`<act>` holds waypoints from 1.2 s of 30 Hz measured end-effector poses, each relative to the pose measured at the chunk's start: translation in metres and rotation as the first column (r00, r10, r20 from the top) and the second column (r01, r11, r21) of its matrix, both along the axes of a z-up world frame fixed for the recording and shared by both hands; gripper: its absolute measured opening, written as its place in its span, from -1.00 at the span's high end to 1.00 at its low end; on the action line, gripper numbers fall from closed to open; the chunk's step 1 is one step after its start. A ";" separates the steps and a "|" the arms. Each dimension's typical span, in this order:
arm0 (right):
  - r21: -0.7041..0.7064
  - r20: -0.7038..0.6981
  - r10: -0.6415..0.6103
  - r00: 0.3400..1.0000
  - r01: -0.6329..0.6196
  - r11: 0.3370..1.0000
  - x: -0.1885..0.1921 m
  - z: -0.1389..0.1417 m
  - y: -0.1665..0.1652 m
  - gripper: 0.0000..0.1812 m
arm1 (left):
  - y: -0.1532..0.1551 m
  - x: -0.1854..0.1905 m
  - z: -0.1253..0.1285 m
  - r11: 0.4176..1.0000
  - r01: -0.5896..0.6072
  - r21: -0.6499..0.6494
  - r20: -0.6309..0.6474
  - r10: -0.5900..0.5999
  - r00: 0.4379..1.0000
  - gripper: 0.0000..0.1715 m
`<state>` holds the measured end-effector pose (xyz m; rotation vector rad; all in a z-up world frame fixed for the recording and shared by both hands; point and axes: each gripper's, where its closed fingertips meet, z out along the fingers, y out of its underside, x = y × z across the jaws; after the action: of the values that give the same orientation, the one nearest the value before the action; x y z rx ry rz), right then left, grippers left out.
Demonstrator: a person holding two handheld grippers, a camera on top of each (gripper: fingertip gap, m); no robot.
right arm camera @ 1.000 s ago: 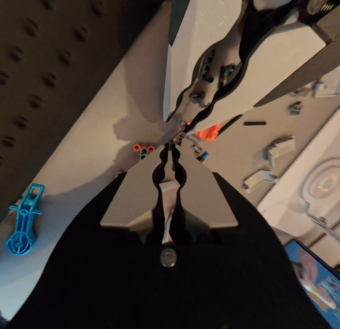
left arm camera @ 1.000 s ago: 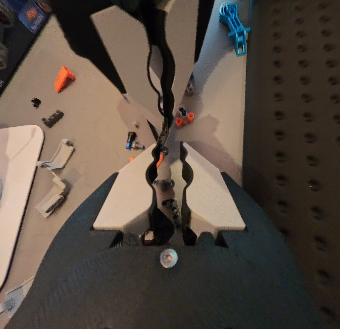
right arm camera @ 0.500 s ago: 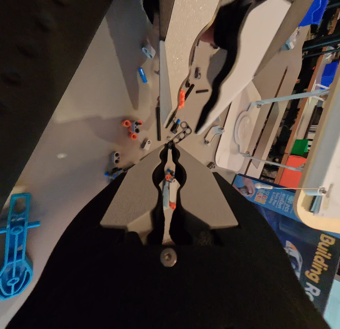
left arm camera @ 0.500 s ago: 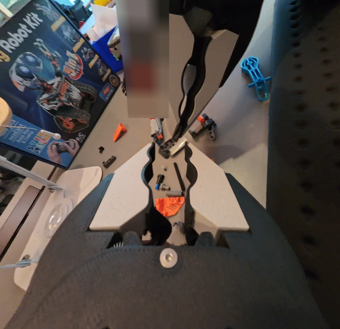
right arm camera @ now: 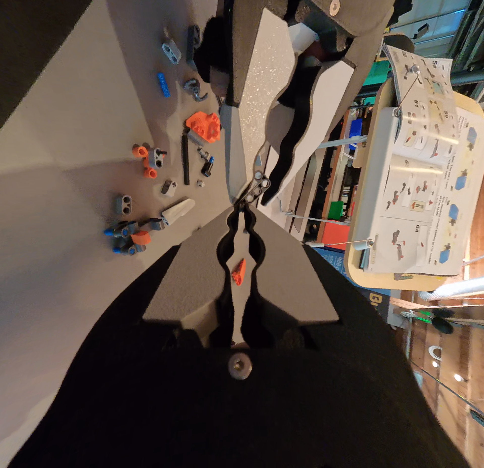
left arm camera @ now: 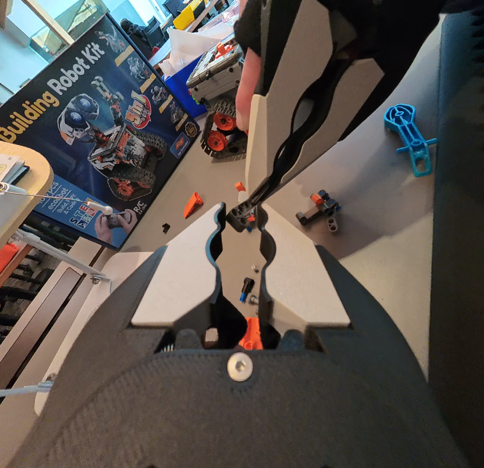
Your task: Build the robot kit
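My right gripper [right arm camera: 241,207] is shut on one end of a small dark grey beam with holes [right arm camera: 258,187] and holds it above the grey table [right arm camera: 65,167]. In the left wrist view the right gripper [left arm camera: 252,197] comes down from the top with the beam [left arm camera: 238,217] at its tips. My left gripper [left arm camera: 241,214] is open, and the beam's free end sits between its fingertips without being clamped. In the right wrist view the left gripper [right arm camera: 250,198] reaches in from above, its jaws apart on either side of the beam.
Loose parts lie on the table: an orange wedge [left arm camera: 192,205], a small grey, blue and orange assembly [left arm camera: 318,209], a blue tool [left arm camera: 408,138], an orange gear-like piece [right arm camera: 204,126], a black axle [right arm camera: 186,159]. A tracked vehicle [left arm camera: 222,114], a kit box [left arm camera: 91,128] and a booklet on a stand [right arm camera: 419,167] stand behind. My left and right fingertips are right by each other.
My left gripper has opened and let go of the beam, which the right gripper keeps. Both grippers have risen and tilted up, so the box and vehicle now show.
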<state>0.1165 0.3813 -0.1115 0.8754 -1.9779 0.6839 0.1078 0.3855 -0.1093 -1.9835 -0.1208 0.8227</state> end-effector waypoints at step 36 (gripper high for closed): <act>-0.339 0.634 0.181 0.752 0.060 0.939 0.008 0.020 0.005 0.73 | 0.012 0.014 0.030 0.999 0.029 -0.021 -0.305 -0.034 0.952 0.90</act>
<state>0.1242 0.3867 -0.0913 0.5109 -2.3300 1.4932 0.1218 0.3976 -0.0794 -1.8433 0.0987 1.1009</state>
